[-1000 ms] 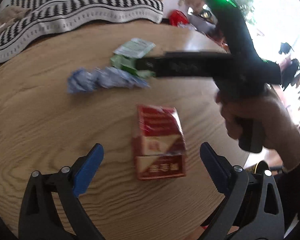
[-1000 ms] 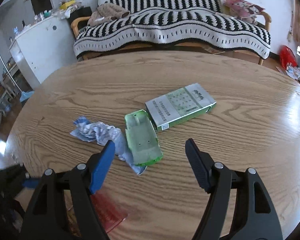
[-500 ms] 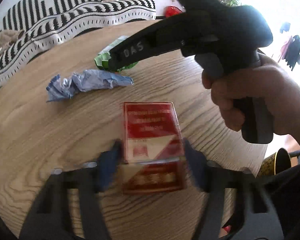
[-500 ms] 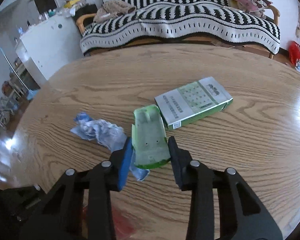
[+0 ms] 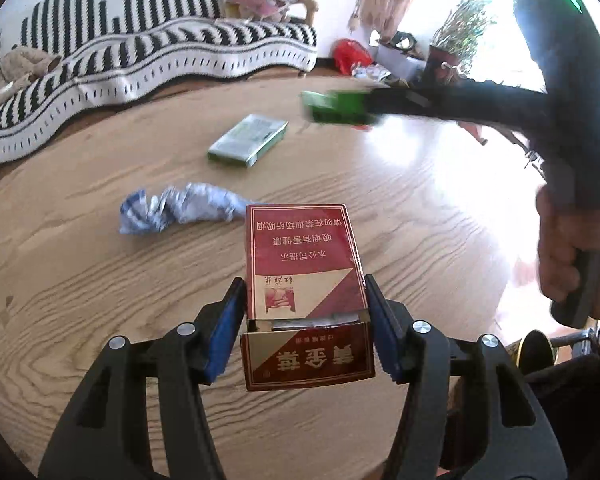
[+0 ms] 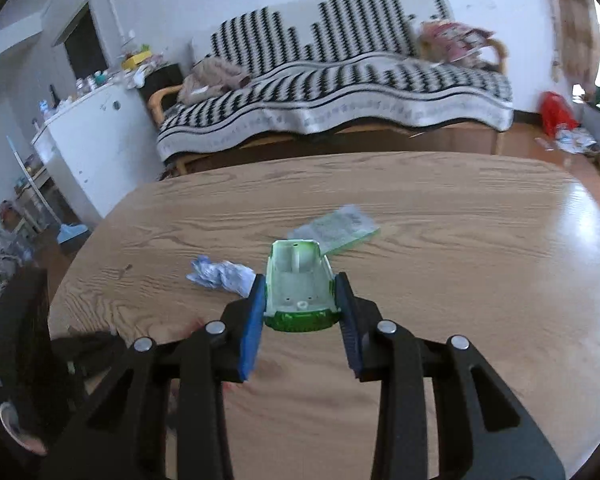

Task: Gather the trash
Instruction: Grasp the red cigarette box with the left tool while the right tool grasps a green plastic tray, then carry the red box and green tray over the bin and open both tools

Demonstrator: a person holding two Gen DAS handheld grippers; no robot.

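My left gripper is shut on a red cigarette pack with its lid open, held just above the wooden table. My right gripper is shut on a green plastic shell and holds it above the table; the shell also shows, blurred, in the left wrist view. A crumpled blue wrapper and a green-grey cigarette pack lie on the table. Both also show in the right wrist view, the wrapper and the pack.
A sofa with a black-and-white striped blanket stands behind the table. A white cabinet is at the left. Plants and clutter sit by the bright window. A dark cup is below the table's right edge.
Both grippers have closed, the left on the red pack and the right on the green shell. The right gripper has lifted the shell off the table and away from the wrapper.
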